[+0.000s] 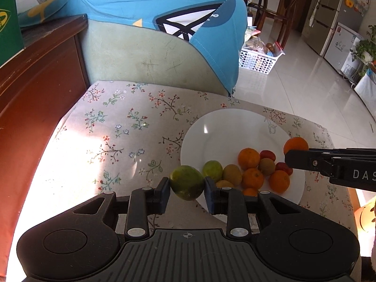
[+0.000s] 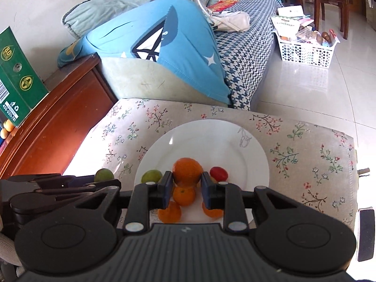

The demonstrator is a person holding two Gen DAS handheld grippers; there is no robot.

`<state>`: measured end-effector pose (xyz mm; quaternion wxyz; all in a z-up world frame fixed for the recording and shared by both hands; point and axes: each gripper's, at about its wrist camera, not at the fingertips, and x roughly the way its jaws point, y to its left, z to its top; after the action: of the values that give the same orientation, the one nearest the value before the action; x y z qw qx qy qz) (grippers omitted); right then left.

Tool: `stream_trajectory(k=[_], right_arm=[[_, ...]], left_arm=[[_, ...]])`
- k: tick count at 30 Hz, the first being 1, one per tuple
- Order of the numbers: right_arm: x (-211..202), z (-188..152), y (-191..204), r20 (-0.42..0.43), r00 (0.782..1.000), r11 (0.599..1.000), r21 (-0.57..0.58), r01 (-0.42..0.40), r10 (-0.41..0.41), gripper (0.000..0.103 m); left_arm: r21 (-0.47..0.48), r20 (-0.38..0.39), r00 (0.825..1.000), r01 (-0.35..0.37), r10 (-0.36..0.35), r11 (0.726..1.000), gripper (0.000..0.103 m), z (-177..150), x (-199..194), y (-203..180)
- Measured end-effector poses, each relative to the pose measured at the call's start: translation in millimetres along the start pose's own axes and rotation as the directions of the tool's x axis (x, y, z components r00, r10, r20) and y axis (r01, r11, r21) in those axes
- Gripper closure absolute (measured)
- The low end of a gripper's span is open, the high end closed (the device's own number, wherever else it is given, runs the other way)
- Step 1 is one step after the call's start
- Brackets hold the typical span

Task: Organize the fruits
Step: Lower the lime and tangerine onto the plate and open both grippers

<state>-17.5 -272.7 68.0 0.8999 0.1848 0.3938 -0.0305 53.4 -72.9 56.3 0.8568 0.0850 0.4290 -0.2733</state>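
A white plate (image 1: pixel 225 129) (image 2: pixel 211 138) sits on a floral cushion and carries several small fruits: oranges, brownish kiwis, red ones and a green one (image 1: pixel 212 170). My left gripper (image 1: pixel 187 184) is shut on a green citrus fruit (image 1: pixel 186 182), held above the plate's left rim. My right gripper (image 2: pixel 185 183) is shut on an orange (image 2: pixel 187 171) lifted over the other fruits. In the left wrist view that orange (image 1: pixel 296 144) sits at the tip of the right gripper. In the right wrist view the green fruit (image 2: pixel 103 174) shows beyond the left gripper.
A blue patterned pillow (image 1: pixel 150 7) and a pale green sofa arm stand behind the cushion (image 1: pixel 112 122). A red-brown wooden cabinet (image 1: pixel 35 89) with a green box (image 2: pixel 16 75) borders the left. A white perforated basket (image 2: pixel 305 51) stands on the tiled floor at the right.
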Motion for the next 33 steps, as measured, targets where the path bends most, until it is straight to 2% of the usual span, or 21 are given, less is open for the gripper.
stream_trajectory(k=[6,13,19,28,29,31,33], right_arm=[[5.4,-4.0,-8.5,-0.033,0.999,1.0,0.018,0.001,0.0,0.077],[10.3,-17.7,-0.1,-0.086,0.996,1.0,-0.018,-0.021,0.02,0.077],[18.7,-26.2,-0.6,-0.13,0.991,1.0,-0.004,-0.013,0.013,0.077],[21.3,-24.6,-4.8,-0.13,0.991,0.999,0.036,0.014,-0.009,0.073],[20.9,-23.7,-5.5,-0.129,0.992,0.999,0.041,0.015,-0.009,0.073],[20.0,-22.4,-6.7,-0.129,0.992,0.999,0.05,0.016,-0.009,0.071],[18.1,-21.6,-7.3,-0.126,0.992,0.998,0.052,0.021,-0.014,0.069]], left_arm=[[0.004,0.021,1.0,0.018,-0.018,1.0,0.075,11.0,7.1,-10.9],[0.009,0.011,1.0,0.024,-0.024,1.0,0.075,14.0,17.2,-17.5],[0.013,0.003,0.999,0.036,-0.036,0.999,0.075,16.6,23.6,-23.2],[0.034,0.015,1.0,0.026,-0.027,0.999,0.072,22.1,25.0,-36.2],[0.036,0.015,1.0,0.023,-0.023,0.999,0.07,22.3,24.3,-37.2],[0.039,0.015,1.0,0.004,-0.004,0.999,0.055,22.3,23.2,-37.9],[0.043,0.02,1.0,-0.015,0.014,0.999,0.053,22.4,21.4,-37.3]])
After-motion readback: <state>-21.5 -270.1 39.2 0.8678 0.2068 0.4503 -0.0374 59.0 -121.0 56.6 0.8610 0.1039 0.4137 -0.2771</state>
